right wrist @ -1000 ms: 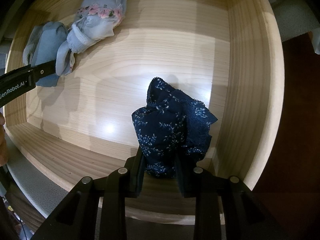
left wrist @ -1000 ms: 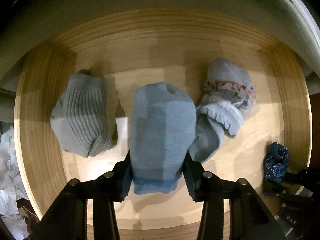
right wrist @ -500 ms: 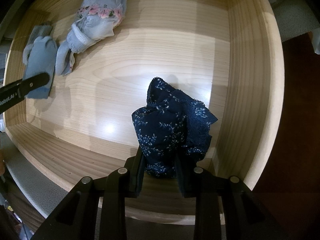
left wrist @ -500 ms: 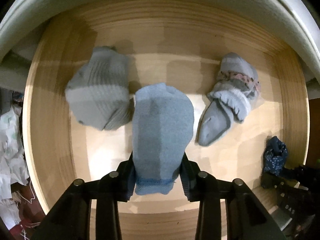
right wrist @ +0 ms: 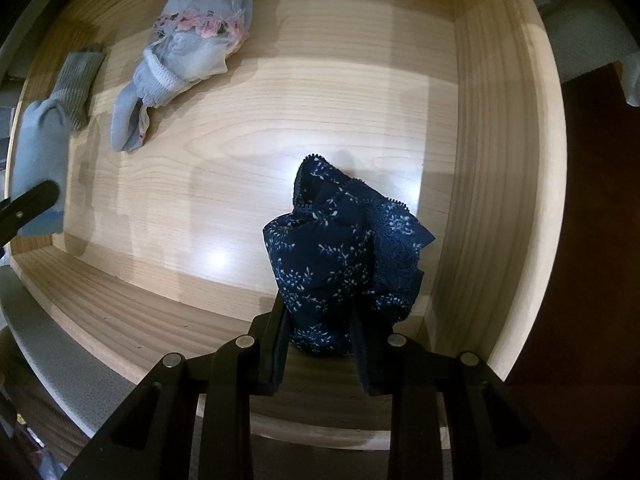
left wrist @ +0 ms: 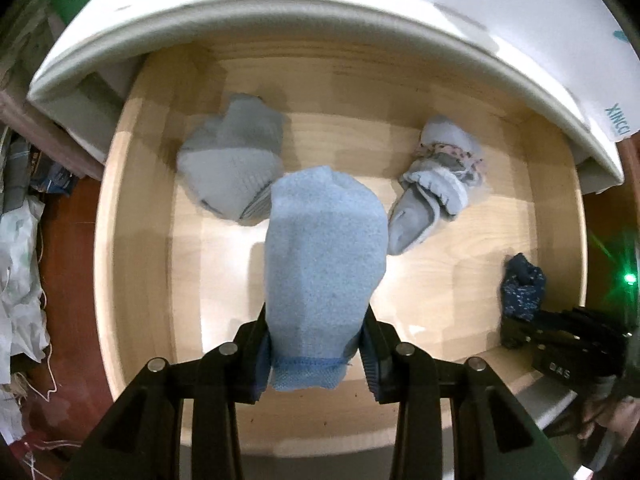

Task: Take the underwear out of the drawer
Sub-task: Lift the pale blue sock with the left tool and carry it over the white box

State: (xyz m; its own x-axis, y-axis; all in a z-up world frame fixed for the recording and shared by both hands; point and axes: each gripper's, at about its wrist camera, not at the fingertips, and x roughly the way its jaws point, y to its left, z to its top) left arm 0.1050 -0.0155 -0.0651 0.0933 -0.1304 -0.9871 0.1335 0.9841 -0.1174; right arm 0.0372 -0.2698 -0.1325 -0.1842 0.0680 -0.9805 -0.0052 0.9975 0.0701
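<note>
My left gripper (left wrist: 316,344) is shut on a light blue folded sock (left wrist: 324,264), which hangs lifted above the floor of the open wooden drawer (left wrist: 136,208). My right gripper (right wrist: 320,332) is shut on navy floral lace underwear (right wrist: 340,256) near the drawer's right wall (right wrist: 496,160); it shows as a small dark bundle (left wrist: 522,288) in the left wrist view. In the right wrist view the blue sock (right wrist: 40,164) and a black finger (right wrist: 28,208) of the left gripper show at the far left.
A grey ribbed sock (left wrist: 236,160) lies at the drawer's back left. A pale blue bundle with pink lace trim (left wrist: 436,184) lies at the back right, also seen in the right wrist view (right wrist: 188,60). A white cabinet top (left wrist: 280,16) overhangs the back. Clutter and bags (left wrist: 20,264) lie outside on the left.
The left gripper has risen with the blue sock, so the drawer looks smaller and the white cabinet top has come into view. The right gripper and the navy underwear have stayed still.
</note>
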